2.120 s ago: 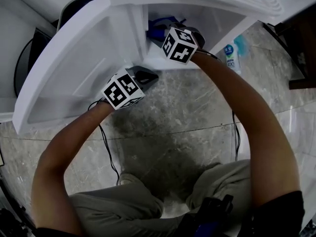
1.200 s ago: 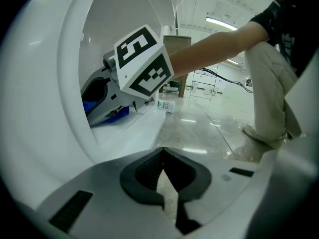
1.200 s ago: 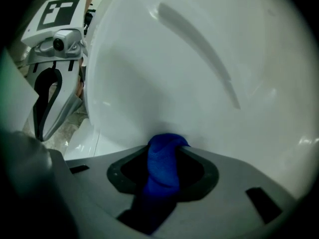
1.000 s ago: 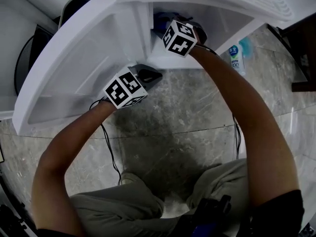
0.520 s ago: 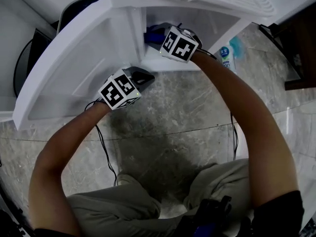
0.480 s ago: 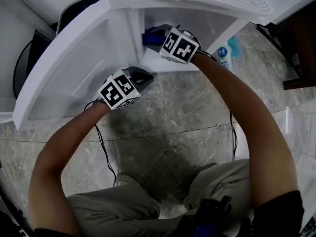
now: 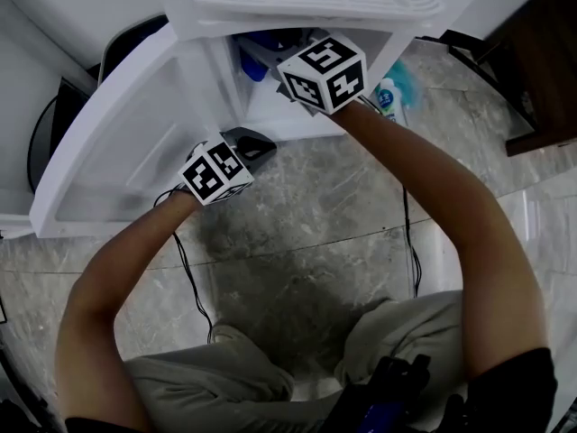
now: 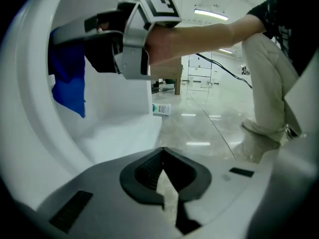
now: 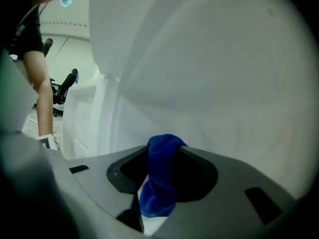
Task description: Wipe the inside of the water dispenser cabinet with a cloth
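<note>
The white water dispenser cabinet (image 7: 270, 106) stands with its door (image 7: 117, 152) swung out to the left. My right gripper (image 9: 162, 158) reaches into the upper part of the cabinet, shut on a bunched blue cloth (image 9: 159, 183). The cloth (image 7: 261, 41) hangs against the inner left wall, as the left gripper view also shows (image 8: 70, 78). My left gripper (image 7: 255, 142) sits low at the cabinet's front by the door's hinge side. Its jaws are shut with nothing in them (image 8: 162, 172).
A white bottle with a blue label (image 7: 386, 97) lies on the marble floor right of the cabinet. A black cable (image 7: 194, 278) runs over the floor below my left arm. Dark furniture (image 7: 541, 61) stands at the right, a black chair (image 7: 126, 34) behind the door.
My right gripper has risen with the blue cloth from the cabinet's lower part to its upper part and rolled. The left gripper rose slightly by the door.
</note>
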{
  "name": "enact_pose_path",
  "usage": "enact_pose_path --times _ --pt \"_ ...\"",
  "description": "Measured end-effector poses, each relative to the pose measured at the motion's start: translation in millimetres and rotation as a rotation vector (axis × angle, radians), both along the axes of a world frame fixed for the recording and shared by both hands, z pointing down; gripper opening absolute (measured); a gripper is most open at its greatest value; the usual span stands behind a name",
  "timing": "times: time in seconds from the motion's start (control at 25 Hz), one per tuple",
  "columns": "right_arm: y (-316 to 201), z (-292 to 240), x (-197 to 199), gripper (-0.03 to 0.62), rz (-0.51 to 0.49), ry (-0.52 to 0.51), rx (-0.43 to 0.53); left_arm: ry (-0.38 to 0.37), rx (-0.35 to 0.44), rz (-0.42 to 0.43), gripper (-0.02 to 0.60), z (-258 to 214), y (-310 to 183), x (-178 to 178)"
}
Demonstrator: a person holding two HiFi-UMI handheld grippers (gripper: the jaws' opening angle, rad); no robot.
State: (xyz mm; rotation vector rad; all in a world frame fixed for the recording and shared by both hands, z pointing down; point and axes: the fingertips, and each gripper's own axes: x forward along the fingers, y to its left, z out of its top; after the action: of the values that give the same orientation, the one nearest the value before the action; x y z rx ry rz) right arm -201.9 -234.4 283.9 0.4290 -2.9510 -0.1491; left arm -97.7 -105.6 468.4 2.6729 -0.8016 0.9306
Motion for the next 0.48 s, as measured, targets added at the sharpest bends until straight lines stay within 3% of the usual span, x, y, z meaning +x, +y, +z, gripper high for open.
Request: enact_pose_path --times 0.24,0.48 --pt "17 -56 2 0.118 0.065 -0.178 0.141 -0.012 0.005 0.014 0.006 -2 -1 8" --pt "22 -59 3 0.118 0.068 -0.211 0.146 -0.014 0.012 0.005 0.006 -3 -3 5"
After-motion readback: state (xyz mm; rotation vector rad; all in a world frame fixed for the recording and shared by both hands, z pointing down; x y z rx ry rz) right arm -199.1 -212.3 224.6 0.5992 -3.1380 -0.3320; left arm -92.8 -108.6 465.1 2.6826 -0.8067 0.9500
